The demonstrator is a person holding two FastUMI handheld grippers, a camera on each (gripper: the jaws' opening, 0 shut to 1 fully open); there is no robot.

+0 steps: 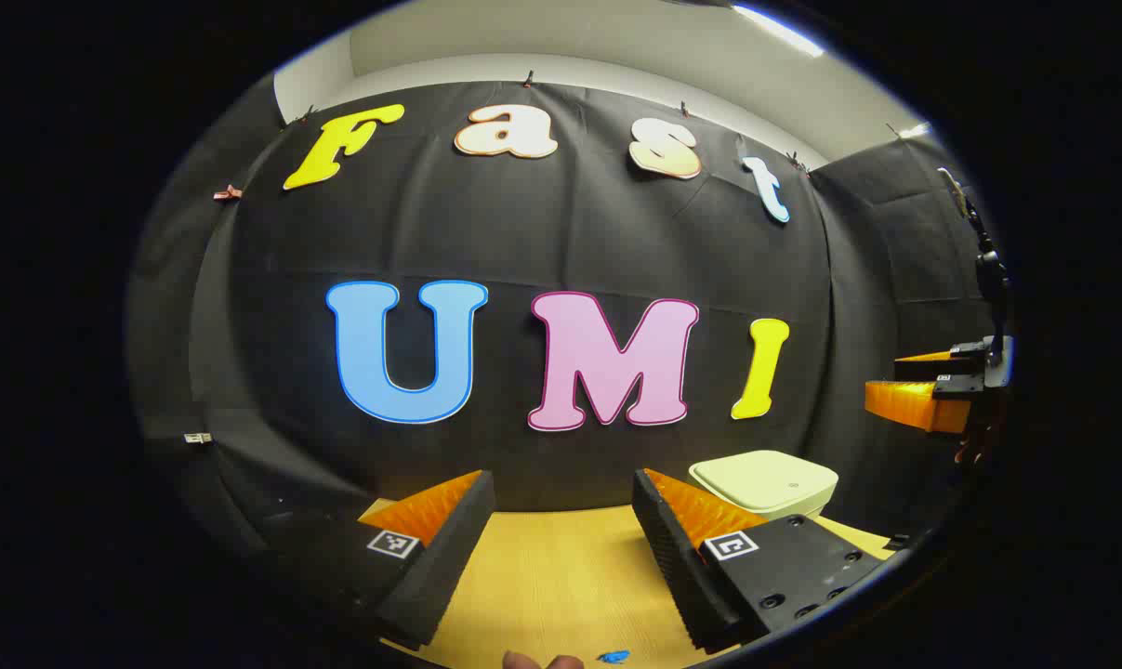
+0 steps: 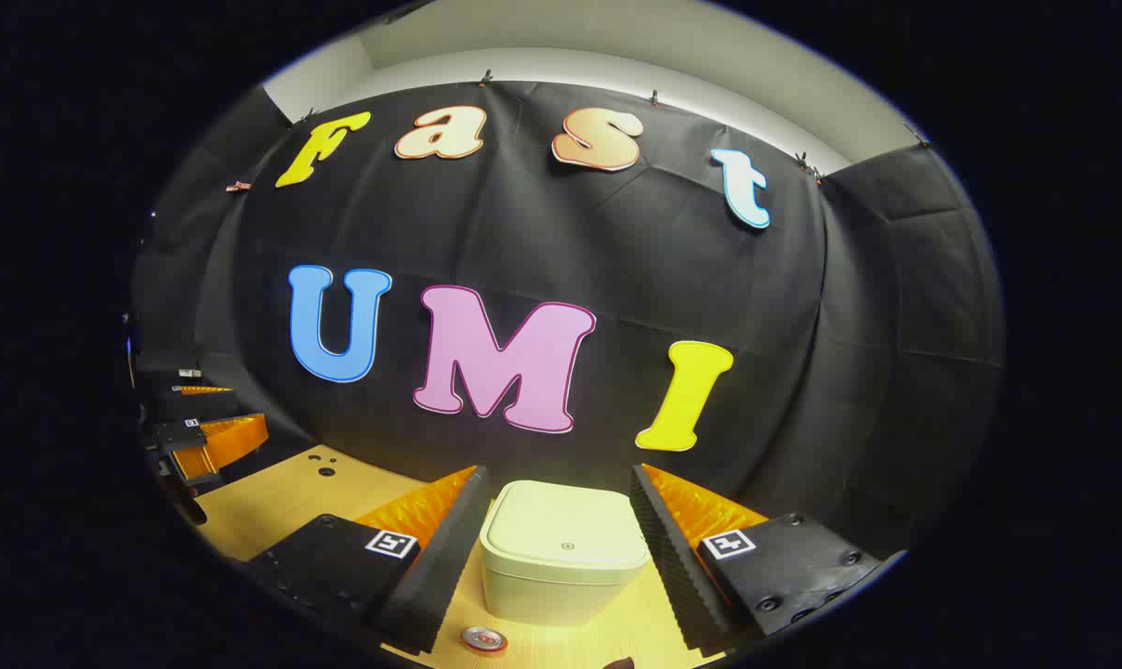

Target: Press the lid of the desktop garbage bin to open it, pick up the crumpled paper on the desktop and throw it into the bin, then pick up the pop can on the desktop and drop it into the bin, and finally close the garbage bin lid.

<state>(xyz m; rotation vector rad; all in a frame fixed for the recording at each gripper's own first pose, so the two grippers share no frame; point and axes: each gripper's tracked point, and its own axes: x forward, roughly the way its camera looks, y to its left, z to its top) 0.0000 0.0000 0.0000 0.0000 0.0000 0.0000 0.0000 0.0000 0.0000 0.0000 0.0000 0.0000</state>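
With the lid point(image 2: 565, 525) down flat on the garbage bin point(image 2: 561, 581), the task sits at step one — the press. Nearest in the right gripper view, the pop can point(image 2: 484, 638) top lies on the desktop point(image 2: 282, 506) just before the bin. Right gripper point(image 2: 556, 548) is spread wide, grasping nothing, bin framed between its fingers. Left gripper point(image 1: 561, 557) likewise released, bin off to its right. Next move probably calls for lowering a right finger onto the lid — crumpled paper can't be made out.

The bin point(image 2: 565, 557) looks like smooth, matt plastic, lid included. Under it, the table point(image 2: 272, 502) shows pale wood grain with a low sheen. Before the bin, the can point(image 2: 483, 638) top gleams metallic.
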